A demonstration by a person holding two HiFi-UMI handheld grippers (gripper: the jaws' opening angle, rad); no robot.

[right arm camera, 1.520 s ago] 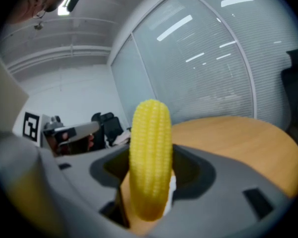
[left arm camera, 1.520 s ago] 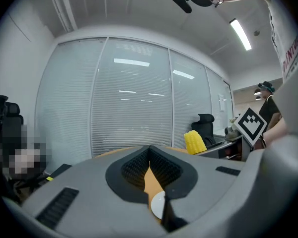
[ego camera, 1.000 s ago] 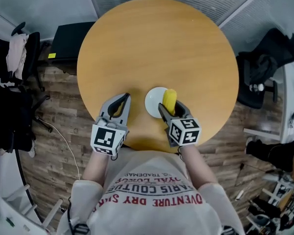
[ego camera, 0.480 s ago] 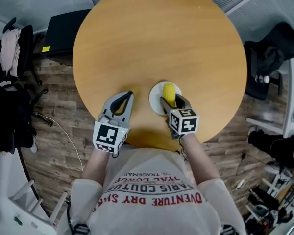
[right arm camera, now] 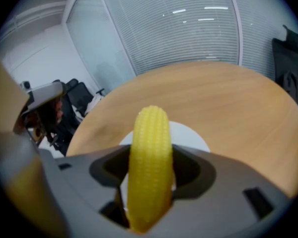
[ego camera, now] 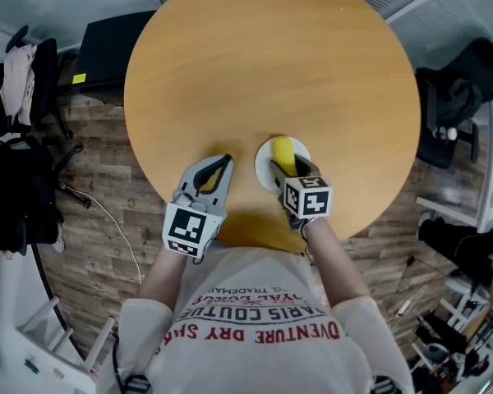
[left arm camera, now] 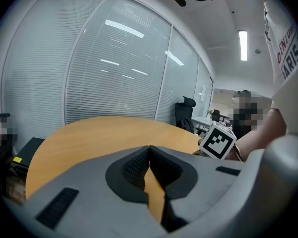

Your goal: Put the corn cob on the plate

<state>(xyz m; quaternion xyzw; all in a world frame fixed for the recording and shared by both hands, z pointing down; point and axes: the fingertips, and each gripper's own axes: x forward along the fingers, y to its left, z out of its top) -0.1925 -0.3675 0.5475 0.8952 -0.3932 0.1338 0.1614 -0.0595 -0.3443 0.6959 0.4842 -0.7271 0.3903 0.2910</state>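
Corn cob (right arm camera: 150, 157): yellow, pinched lengthwise between the jaws of the right gripper (ego camera: 289, 169); its far end pokes out past the jaw tips.
Cob position: over the white plate (ego camera: 264, 169), toward the plate's right half in the head view; contact with the plate cannot be told.
Plate: on the round wooden table (ego camera: 271, 64), close to the edge nearest the person.
Left gripper (left arm camera: 149, 148): jaws pressed together at the tips, nothing between them; sits just left of the plate, apart from it, low over the tabletop.
Surroundings: dark office chair (ego camera: 456, 97) to the table's right; glass wall with blinds (left arm camera: 114, 68) beyond the table; wood-plank floor (ego camera: 99, 187).
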